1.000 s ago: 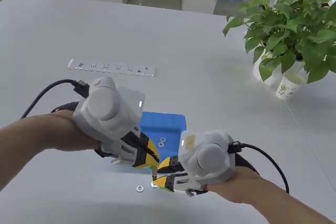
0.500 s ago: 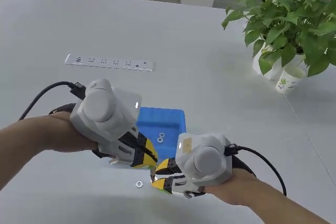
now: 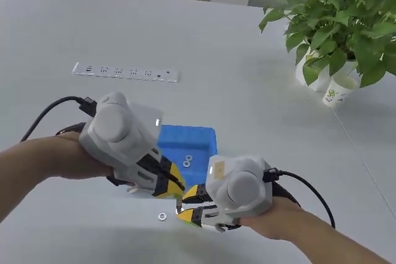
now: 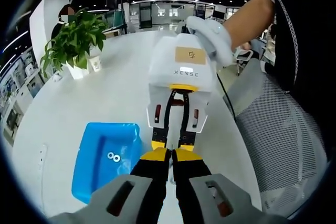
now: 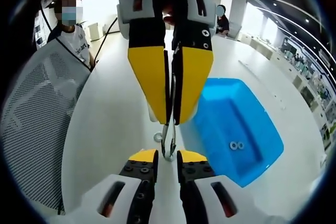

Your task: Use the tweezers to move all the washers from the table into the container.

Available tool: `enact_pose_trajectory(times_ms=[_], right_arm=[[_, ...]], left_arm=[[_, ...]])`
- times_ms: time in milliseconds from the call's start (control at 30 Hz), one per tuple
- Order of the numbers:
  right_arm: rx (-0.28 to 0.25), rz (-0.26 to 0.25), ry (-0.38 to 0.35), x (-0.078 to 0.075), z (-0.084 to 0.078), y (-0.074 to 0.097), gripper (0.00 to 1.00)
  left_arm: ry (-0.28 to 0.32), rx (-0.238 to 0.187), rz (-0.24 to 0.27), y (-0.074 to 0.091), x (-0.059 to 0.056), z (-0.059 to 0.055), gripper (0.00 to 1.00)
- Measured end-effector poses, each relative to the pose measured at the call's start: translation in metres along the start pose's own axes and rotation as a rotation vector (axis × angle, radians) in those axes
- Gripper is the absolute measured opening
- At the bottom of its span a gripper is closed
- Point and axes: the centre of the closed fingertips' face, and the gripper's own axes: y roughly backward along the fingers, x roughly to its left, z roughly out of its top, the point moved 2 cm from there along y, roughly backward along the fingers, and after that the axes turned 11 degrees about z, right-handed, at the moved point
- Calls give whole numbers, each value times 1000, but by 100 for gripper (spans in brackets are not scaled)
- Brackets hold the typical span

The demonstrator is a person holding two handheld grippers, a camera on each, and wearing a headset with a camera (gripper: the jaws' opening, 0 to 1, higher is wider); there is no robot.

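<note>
My left gripper (image 3: 175,185) is shut on the thin metal tweezers (image 5: 169,129); in the right gripper view its yellow jaws (image 5: 169,120) come down from the top. The tweezers' lower end sits between the slightly parted jaws of my right gripper (image 5: 168,156), which faces the left one tip to tip (image 3: 184,205). One washer (image 3: 162,217) lies on the white table just beside the tips (image 5: 157,137). The blue container (image 3: 185,137) lies behind them with two washers (image 3: 187,162) in it (image 4: 113,157).
A white power strip (image 3: 125,72) lies at the far left of the table. A leafy potted plant (image 3: 334,23) stands at the far right. Black cables trail from both grippers. A mesh chair back (image 5: 37,108) and a person stand beyond the table edge.
</note>
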Motion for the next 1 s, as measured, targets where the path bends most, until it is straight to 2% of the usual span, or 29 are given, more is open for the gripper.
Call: enact_pose_trajectory(times_ms=[200,400,500,733,1000], right_arm=[[-2,9,12,0,2,-4,17],[-39,17,-23,-4,10,-7,13],[-41,15,-35,-5,8,-6,12],[-68,20,-80,-4,5,-4,11],[-67,21,-84,-3,5,-4,11]], left_arm=[[10,6,-2,2,2,-3,6],[25,10,-4,0,5,-2,6],[21,12,-3,-2,6,0,6],[24,4,-11,-6,3,2,6],[10,6,-12,-8,1,5,6]])
